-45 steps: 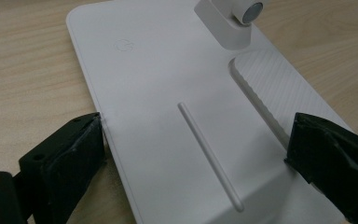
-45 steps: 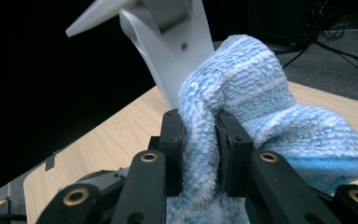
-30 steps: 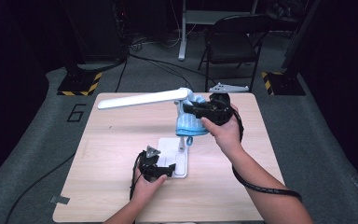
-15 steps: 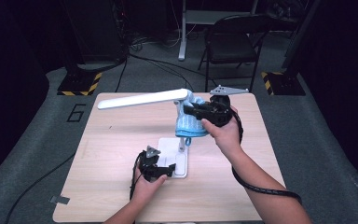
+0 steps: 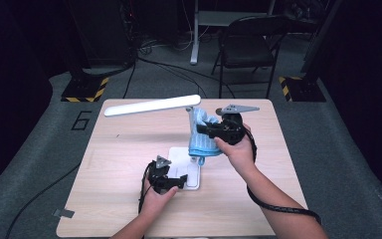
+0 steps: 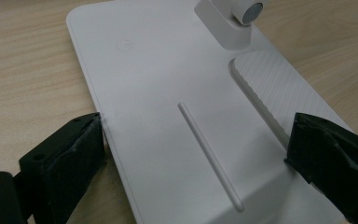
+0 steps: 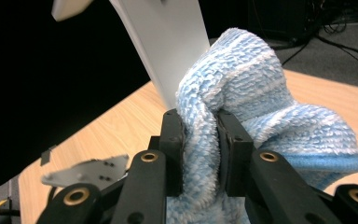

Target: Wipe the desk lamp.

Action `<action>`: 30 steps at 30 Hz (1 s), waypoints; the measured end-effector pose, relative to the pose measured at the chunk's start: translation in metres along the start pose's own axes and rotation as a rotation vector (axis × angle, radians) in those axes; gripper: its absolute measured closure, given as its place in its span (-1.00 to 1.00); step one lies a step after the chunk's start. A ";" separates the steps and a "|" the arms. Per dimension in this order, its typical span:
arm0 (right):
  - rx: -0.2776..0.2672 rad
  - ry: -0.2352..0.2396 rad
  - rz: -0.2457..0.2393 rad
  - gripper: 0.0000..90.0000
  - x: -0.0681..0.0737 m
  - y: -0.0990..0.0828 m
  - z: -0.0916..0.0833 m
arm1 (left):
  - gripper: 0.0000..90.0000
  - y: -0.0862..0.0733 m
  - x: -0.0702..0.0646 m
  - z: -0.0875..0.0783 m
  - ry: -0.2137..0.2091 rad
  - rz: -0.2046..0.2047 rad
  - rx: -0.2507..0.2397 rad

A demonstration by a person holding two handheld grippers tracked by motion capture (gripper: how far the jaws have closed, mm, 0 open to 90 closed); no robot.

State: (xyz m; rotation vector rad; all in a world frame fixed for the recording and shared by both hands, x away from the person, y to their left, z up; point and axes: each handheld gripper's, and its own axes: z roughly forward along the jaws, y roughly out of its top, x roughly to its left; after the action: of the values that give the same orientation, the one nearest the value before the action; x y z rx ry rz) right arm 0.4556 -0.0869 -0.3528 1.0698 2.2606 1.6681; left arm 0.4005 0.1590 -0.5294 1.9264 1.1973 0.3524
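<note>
A white desk lamp stands on the wooden table, its long head [image 5: 149,105] reaching left and its flat base [image 5: 181,158] near the middle. My left gripper [image 5: 171,180] clamps that base [image 6: 168,93] from the near end, with one pad [image 6: 77,144] against each side edge. The right gripper [image 5: 206,130] is shut on a blue striped cloth [image 5: 201,142], held against the lamp's upright arm. In the right gripper view the cloth [image 7: 261,93] bulges out of the pinched jaws of the right gripper [image 7: 200,154], touching the white arm [image 7: 168,42].
The table [image 5: 119,149] has bare wood to the left and right of the lamp. A black folding chair [image 5: 248,47] stands on the floor behind its far edge, with cables and a stand foot marked with yellow-black stripes [image 5: 84,92].
My right hand has slid the cloth down the lamp's upright arm, from near the head toward the base. The left gripper and the lamp base have stayed put.
</note>
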 end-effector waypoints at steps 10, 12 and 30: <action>0.053 -0.013 0.030 0.65 -0.012 -0.026 0.010 | -0.91 0.000 0.001 0.000 -0.005 0.001 0.004; 0.063 -0.014 0.034 0.65 -0.014 -0.030 0.010 | -0.91 0.000 0.001 0.000 -0.008 -0.001 0.004; 0.027 -0.022 0.038 0.64 -0.020 -0.059 -0.025 | -0.91 0.000 0.001 0.000 -0.006 0.005 0.004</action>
State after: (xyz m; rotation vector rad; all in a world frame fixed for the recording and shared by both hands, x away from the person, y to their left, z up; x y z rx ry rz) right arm 0.4310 -0.1261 -0.4013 1.1380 2.2693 1.6358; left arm 0.4013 0.1603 -0.5293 1.9326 1.1903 0.3475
